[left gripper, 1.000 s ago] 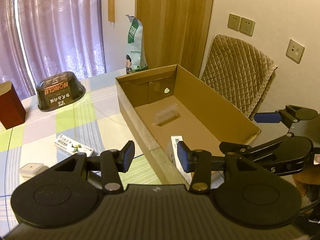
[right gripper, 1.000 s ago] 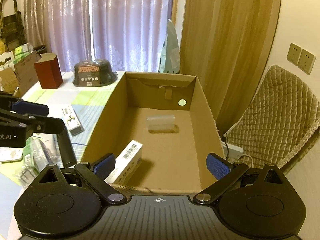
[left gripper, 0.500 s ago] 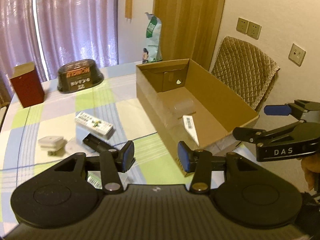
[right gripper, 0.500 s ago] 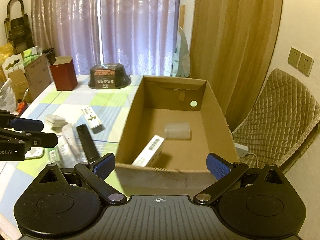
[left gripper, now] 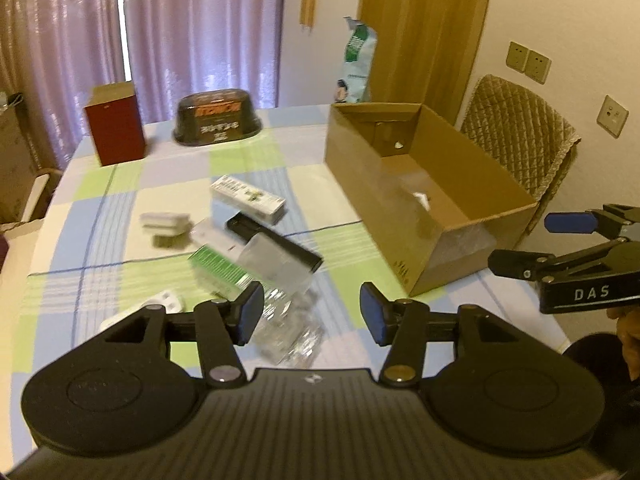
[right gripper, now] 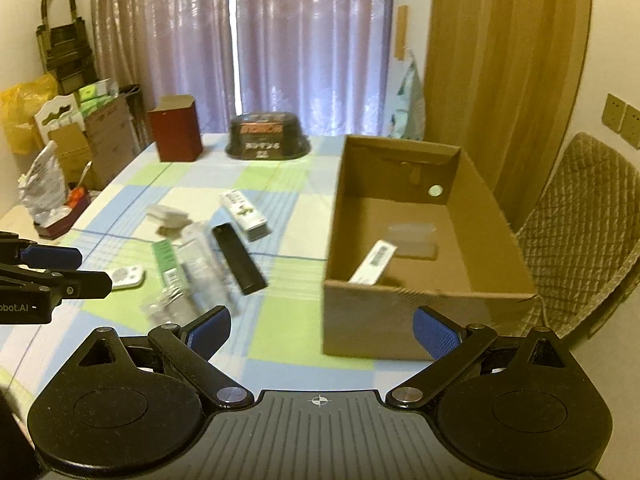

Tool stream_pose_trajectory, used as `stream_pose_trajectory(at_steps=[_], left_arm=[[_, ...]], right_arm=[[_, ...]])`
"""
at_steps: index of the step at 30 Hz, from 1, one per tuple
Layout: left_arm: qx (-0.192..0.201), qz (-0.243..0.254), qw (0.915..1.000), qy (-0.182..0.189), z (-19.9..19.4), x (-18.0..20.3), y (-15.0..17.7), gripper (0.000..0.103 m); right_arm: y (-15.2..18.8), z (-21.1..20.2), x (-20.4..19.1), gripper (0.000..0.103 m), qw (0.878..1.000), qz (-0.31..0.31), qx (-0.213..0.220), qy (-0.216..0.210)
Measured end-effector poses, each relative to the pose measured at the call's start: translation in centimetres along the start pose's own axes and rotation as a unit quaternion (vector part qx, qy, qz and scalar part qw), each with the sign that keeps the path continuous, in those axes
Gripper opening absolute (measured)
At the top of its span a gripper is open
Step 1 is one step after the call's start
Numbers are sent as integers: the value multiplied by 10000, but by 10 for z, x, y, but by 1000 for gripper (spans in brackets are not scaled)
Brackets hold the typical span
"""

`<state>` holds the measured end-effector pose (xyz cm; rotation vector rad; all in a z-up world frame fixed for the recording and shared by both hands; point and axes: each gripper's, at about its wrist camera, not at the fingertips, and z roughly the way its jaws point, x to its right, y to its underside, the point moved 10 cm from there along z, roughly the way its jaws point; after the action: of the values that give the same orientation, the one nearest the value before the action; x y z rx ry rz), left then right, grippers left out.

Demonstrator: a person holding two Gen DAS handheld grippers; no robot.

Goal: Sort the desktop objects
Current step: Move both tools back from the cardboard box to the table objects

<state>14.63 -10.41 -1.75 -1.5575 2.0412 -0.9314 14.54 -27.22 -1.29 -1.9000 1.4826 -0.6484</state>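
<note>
While the left view looks down the table (left gripper: 120,184), the left claw (left gripper: 311,311) gapes empty over the clutter; the black bar (left gripper: 276,238) lies just ahead, long axis slanting right. Right view: right claw (right gripper: 320,330) wide, empty, facing the cardboard box (right gripper: 400,320), white carton (right gripper: 374,261) inside. Since 1.0 s ago both claws have drawn back from the box.

Motion blur smears the small items heaped mid-desk, so the clear packaging (left gripper: 288,320) beneath the left tongs (left gripper: 311,313) cannot be identified. Lettering on the dark tub (right gripper: 267,141) near the far desk edge is unreadable. The cardboard box (left gripper: 460,256) wall hides most of a white carton (right gripper: 373,262) inside.
</note>
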Motion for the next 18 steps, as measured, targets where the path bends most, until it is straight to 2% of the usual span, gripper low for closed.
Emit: stream_pose_trajectory(at_steps=[10,12,18], left_arm=[[-146,51,9987,-478,-19,-49,33,63],[-179,77,9983,-544,-20,-59,38,71],[-349,175,9971,-649,-14,-85,50,88]], right_arm=[[16,13,-56,100,9980,-468,-172,-387],[20,18,-68,100,9966,-645,-208,-471],[32,47,-94,100,9911,-1060,-388,-704]])
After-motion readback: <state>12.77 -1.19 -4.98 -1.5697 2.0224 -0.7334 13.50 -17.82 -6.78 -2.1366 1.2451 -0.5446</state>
